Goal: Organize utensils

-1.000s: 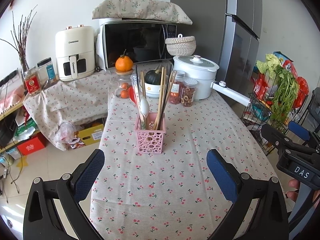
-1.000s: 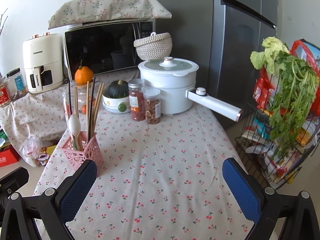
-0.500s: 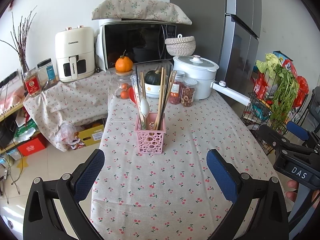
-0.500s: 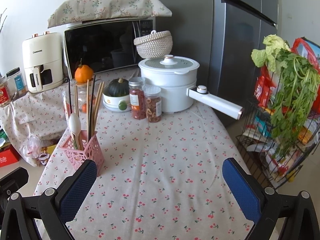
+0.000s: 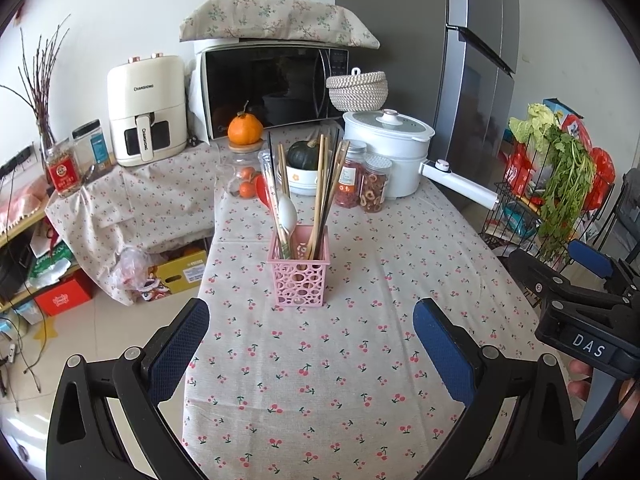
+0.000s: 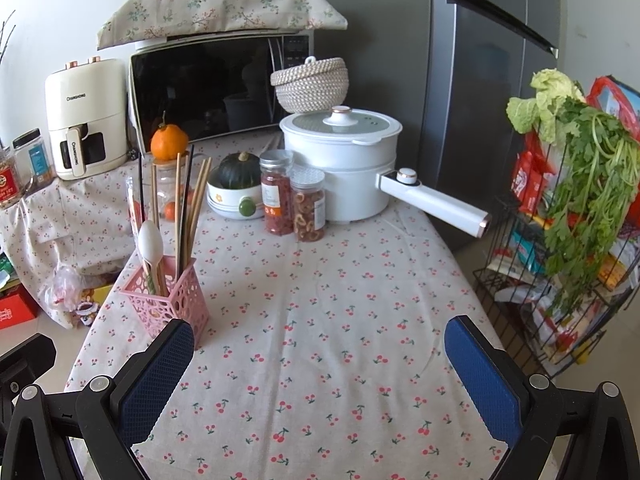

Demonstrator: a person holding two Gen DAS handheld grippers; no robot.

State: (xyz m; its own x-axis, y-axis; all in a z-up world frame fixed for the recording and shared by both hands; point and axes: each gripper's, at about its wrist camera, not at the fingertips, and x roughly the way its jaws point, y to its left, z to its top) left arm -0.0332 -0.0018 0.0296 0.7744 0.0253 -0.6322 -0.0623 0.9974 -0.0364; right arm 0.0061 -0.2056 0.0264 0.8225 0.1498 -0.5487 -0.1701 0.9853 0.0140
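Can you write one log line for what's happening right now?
left tongs: open, empty | right tongs: open, empty | pink utensil basket: upright, holds chopsticks, spoon

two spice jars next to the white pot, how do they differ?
The left jar is taller, with a plain silver lid and loose red contents; the right jar is shorter, its lid patterned, holding pale ring-shaped slices. The left jar stands nearer the pumpkin bowl, the right one nearer the white pot. Both are clear, upright, capped, side by side on the tablecloth.
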